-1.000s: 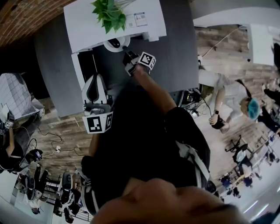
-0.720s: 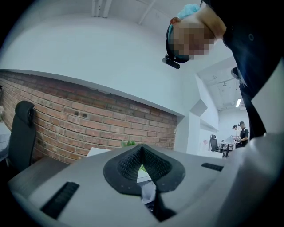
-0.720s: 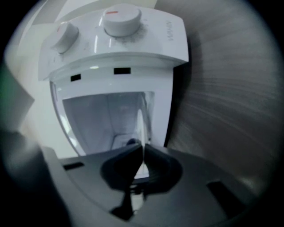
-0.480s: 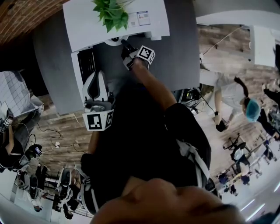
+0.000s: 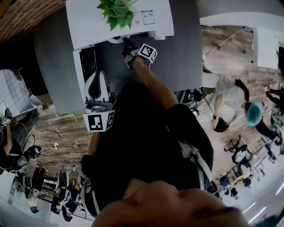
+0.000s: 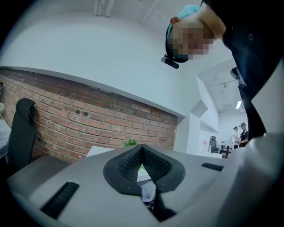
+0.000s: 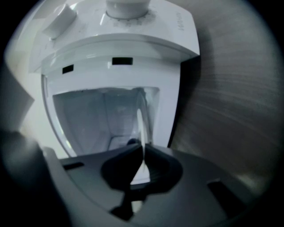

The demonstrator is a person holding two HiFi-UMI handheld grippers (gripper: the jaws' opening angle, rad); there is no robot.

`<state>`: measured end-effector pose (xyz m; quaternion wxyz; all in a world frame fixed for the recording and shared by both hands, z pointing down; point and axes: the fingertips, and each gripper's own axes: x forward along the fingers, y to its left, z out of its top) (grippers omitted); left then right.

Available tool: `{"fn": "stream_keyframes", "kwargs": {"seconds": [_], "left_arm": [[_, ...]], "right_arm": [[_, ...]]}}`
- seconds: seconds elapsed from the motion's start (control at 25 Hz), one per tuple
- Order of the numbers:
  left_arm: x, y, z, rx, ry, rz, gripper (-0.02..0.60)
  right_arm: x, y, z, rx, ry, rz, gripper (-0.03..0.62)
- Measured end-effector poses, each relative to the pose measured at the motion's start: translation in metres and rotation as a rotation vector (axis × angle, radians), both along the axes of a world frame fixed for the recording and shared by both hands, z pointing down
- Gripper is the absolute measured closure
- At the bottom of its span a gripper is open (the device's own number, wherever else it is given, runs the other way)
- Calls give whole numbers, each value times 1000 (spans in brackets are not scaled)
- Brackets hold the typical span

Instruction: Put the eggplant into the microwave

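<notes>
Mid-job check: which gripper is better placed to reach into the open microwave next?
Right, probably. The right gripper, jaws shut, sits at the mouth of the microwave and looks straight into its cavity. The left gripper, also shut, hangs back, facing a brick wall.

I am looking at what seems to be an open-plan office or lab. A brick wall (image 6: 88,119) is running below white plaster, and wood-plank flooring (image 5: 230,57) is spreading around a grey bench (image 5: 182,53). Several people (image 5: 227,101) are standing beyond the bench's right edge, office chairs (image 6: 213,142) are sitting by distant desks, and loose cables (image 5: 48,134) are trailing off its left edge. A white microwave (image 5: 88,22) carrying a potted plant (image 5: 116,11) is sitting at the bench's far edge.
</notes>
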<state>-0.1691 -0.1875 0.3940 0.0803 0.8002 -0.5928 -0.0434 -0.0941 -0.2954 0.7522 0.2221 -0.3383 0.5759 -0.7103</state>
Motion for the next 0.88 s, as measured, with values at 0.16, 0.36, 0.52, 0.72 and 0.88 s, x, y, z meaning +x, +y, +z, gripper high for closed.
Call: {"fn": "stream_keyframes", "kwargs": {"seconds": [0.16, 0.36, 0.52, 0.72, 0.88], "left_arm": [[-3, 2, 2, -4, -3, -6, 548], [-5, 5, 3, -1, -2, -10, 548], [-7, 8, 0, 5, 4, -10, 548], [-7, 10, -2, 17, 14, 1, 548], [-8, 12, -5, 26, 17, 2, 548]], "right_arm": [[0, -2, 2, 4, -27, 25, 556], [1, -3, 5, 3, -19, 39, 542], [2, 0, 3, 4, -9, 38, 483], [9, -1, 3, 39, 50, 35, 459], [15, 5, 3, 92, 150, -7, 459]]}}
